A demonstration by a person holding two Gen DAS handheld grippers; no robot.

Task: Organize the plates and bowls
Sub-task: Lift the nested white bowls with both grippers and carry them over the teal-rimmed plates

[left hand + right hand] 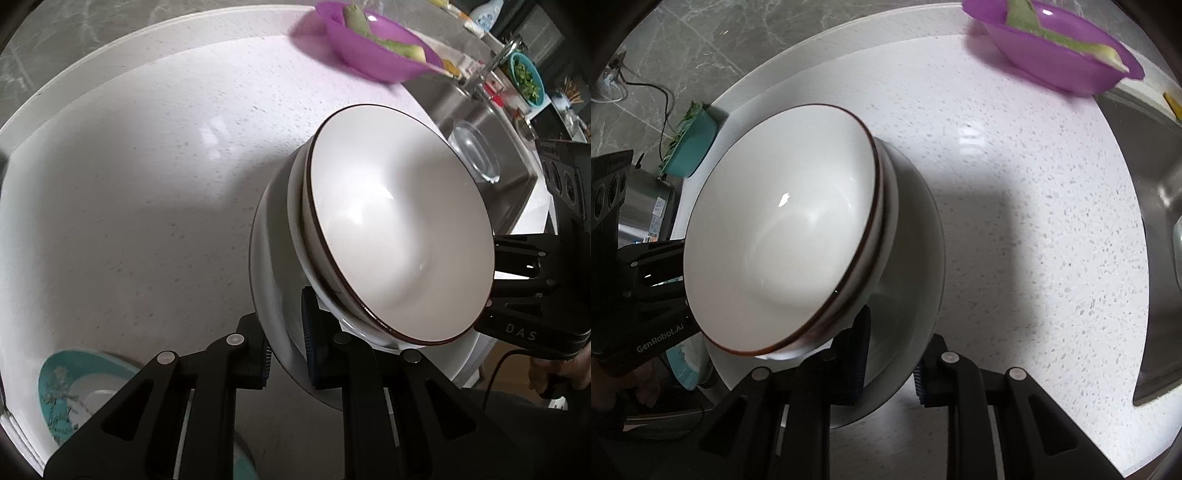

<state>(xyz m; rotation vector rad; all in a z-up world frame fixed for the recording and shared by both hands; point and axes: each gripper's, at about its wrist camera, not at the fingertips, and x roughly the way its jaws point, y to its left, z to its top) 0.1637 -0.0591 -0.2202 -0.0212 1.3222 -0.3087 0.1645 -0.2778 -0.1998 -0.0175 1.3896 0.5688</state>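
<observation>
Stacked brown-rimmed bowls [399, 229] on white plate [269, 280]: left gripper [286, 354] and right gripper [890, 354] each pinch the plate's rim. Risk: tilt slides the bowls off (glazed surfaces).

Stack: bowl [402, 229] nested in a second bowl [295, 206], both on a plate [269, 258].
Plate: over the counter's [129, 184] near edge.
Basin [373, 48]: on the counter behind the stack, beside the sink [1160, 192].
Sink: right of the counter.
Dish [66, 391]: left of the stack, near edge.
</observation>
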